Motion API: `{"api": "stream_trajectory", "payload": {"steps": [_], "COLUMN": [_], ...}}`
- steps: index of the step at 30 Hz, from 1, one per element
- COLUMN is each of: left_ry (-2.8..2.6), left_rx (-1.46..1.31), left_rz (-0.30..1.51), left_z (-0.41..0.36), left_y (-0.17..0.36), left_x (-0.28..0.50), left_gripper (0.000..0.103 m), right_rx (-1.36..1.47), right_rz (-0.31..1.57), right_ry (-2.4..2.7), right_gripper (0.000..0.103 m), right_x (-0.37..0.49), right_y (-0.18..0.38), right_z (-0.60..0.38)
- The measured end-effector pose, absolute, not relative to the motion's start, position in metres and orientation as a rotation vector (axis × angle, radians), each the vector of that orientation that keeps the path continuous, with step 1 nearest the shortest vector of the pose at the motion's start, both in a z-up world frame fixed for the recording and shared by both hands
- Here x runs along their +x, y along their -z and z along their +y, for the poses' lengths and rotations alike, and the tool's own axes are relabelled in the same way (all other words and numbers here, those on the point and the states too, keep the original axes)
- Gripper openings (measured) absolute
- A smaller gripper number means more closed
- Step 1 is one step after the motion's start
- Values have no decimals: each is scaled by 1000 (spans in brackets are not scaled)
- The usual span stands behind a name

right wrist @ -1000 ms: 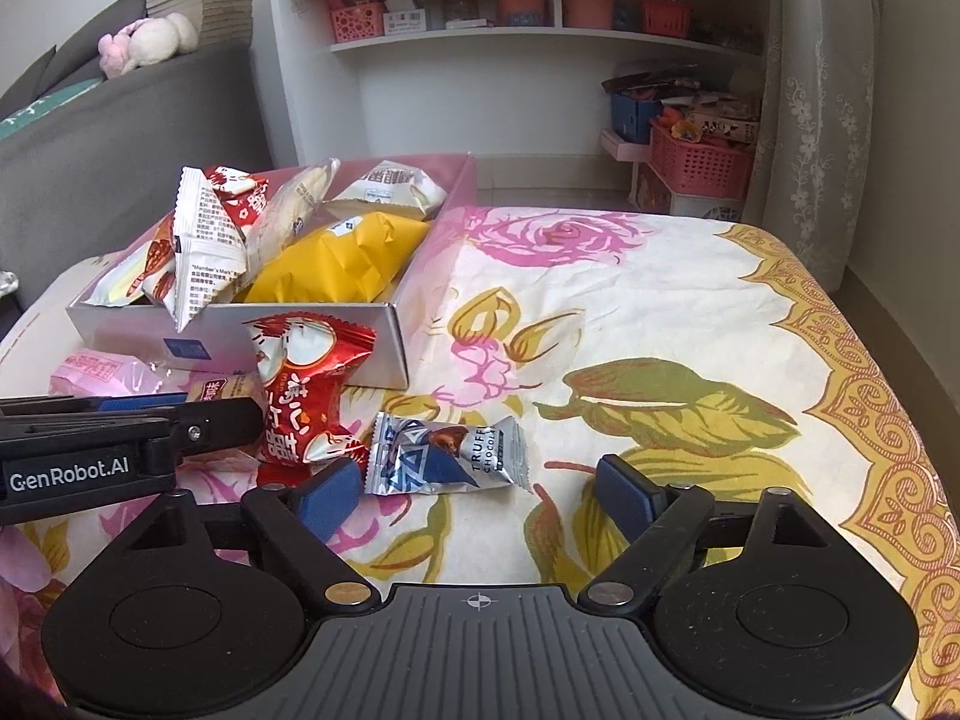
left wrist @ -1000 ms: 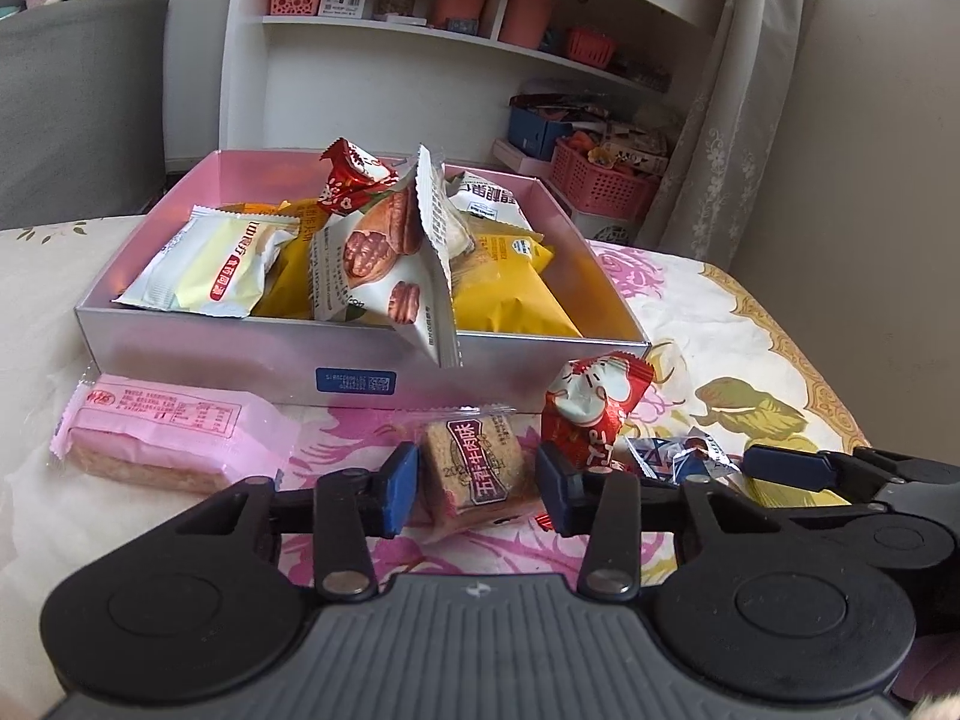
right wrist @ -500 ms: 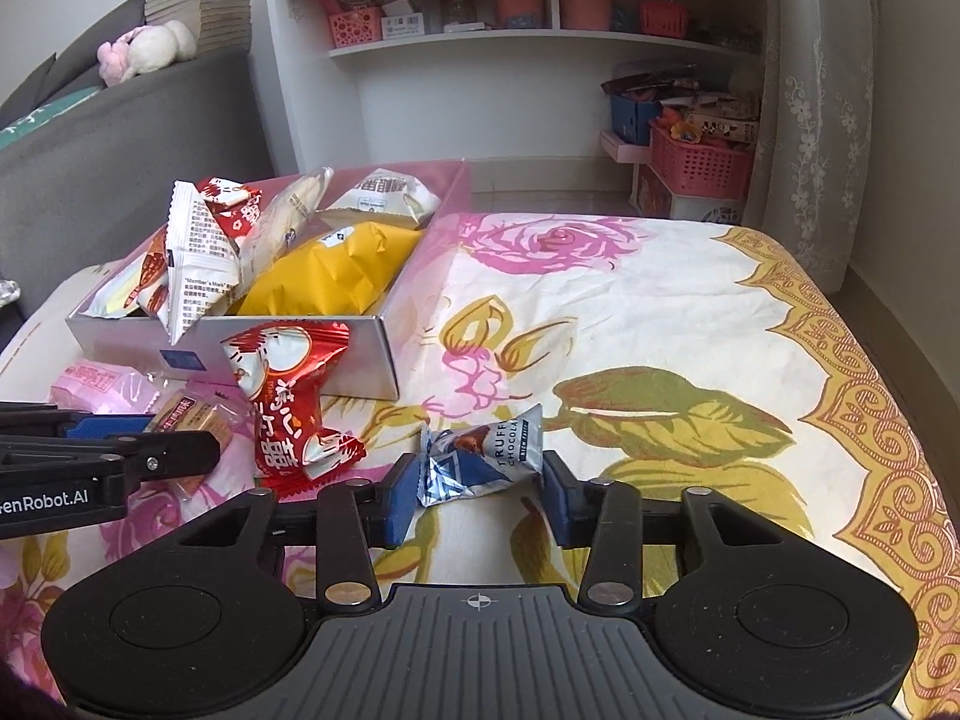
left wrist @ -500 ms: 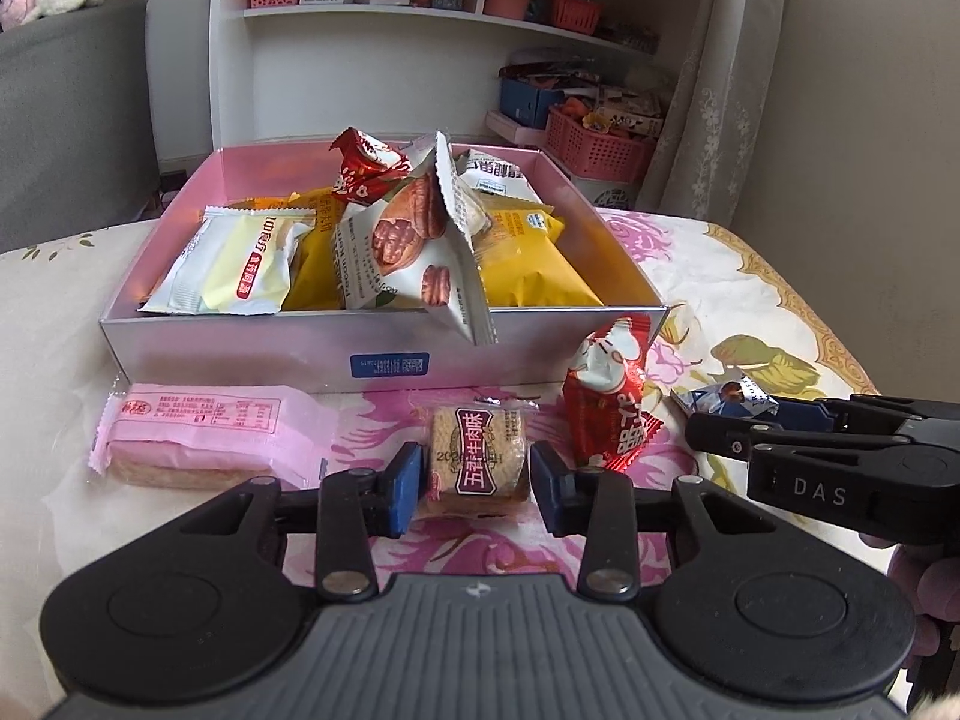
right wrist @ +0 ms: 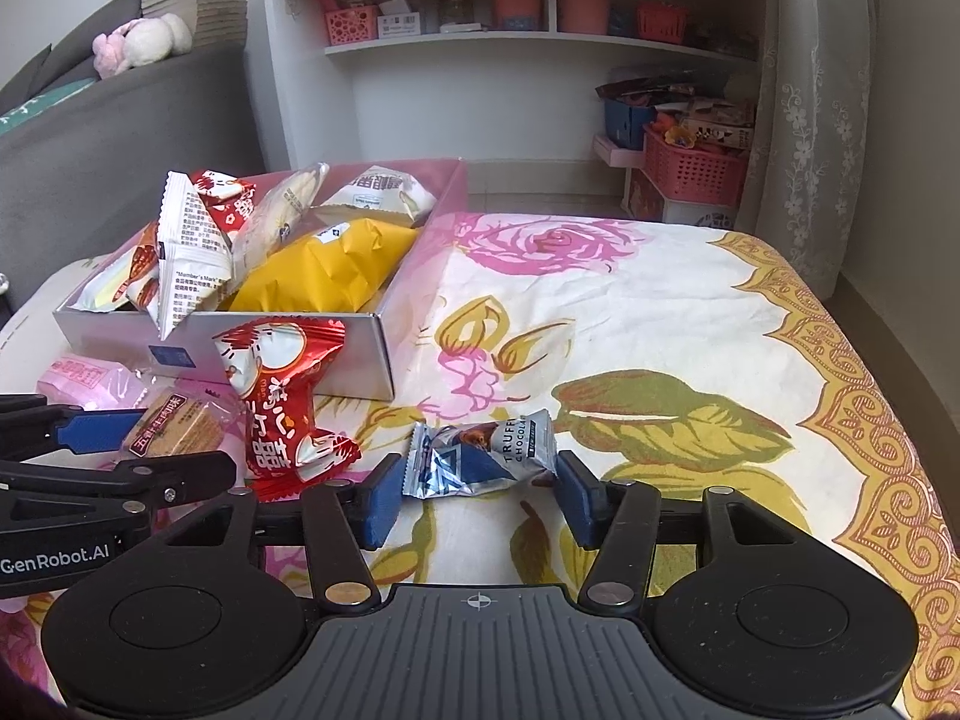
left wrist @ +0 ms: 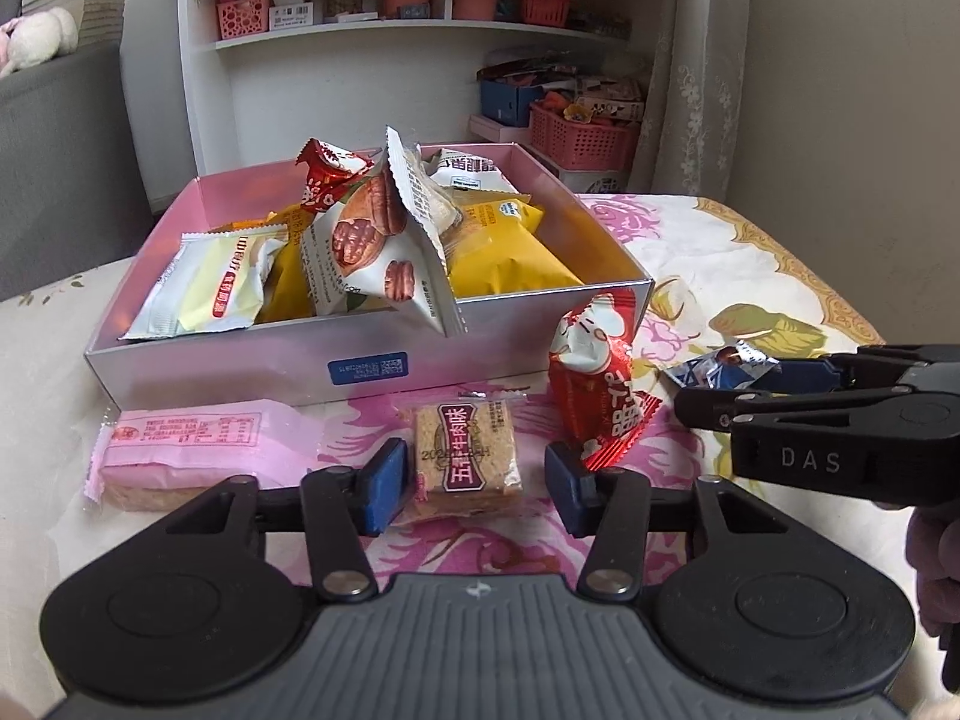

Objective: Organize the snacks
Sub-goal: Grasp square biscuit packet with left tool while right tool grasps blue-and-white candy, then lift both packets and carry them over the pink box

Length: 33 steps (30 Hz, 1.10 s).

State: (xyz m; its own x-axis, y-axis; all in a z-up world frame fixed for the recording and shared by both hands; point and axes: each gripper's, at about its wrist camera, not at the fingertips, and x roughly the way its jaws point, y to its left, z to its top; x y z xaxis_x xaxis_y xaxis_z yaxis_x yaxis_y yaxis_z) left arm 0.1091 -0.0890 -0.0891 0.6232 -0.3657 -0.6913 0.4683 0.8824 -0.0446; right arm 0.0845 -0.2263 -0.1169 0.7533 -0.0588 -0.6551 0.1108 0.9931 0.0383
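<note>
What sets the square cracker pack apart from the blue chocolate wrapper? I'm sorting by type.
The square cracker pack is clear, showing a tan biscuit under a maroon label; the truffle chocolate is opaque blue and silver foil. The cracker pack is flat and square; the chocolate is puffy with crimped ends. Both lie on the floral cloth outside the pink box.

Pink box (left wrist: 372, 360), red packet (left wrist: 594, 378), floral yellow-bordered tablecloth (right wrist: 690, 324).
</note>
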Motion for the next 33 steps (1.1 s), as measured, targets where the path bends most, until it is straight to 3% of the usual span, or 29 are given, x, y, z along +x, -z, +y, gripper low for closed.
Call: {"api": "stream_trajectory", "payload": {"steps": [4, 8, 14, 15, 18, 20, 22, 30, 33], "left_ry": [470, 466, 474, 474, 475, 478, 477, 477, 478], "left_rx": [142, 135, 143, 143, 134, 126, 123, 113, 112], "left_rz": [765, 772, 779, 780, 785, 789, 791, 797, 797], "left_z": [-87, -85, -84, -83, -81, -80, -80, -79, -79], "left_y": [87, 85, 84, 83, 82, 82, 82, 84, 84], "left_x": [111, 111, 109, 108, 108, 108, 108, 110, 111], "left_gripper": [33, 32, 32, 32, 32, 32, 32, 32, 32], "right_rx": [56, 36, 47, 58, 105, 133, 157, 273, 346], "right_rz": [712, 718, 720, 723, 722, 709, 690, 670, 672], "right_ry": [82, 65, 50, 44, 58, 74, 95, 204, 232], "right_gripper": [30, 13, 12, 12, 28, 51, 62, 62, 58], "right_x": [85, 85, 81, 81, 78, 79, 81, 107, 115], "right_y": [115, 113, 109, 108, 105, 103, 101, 104, 110], "right_z": [-223, -218, -222, -225, -236, -242, -245, -251, -256]}}
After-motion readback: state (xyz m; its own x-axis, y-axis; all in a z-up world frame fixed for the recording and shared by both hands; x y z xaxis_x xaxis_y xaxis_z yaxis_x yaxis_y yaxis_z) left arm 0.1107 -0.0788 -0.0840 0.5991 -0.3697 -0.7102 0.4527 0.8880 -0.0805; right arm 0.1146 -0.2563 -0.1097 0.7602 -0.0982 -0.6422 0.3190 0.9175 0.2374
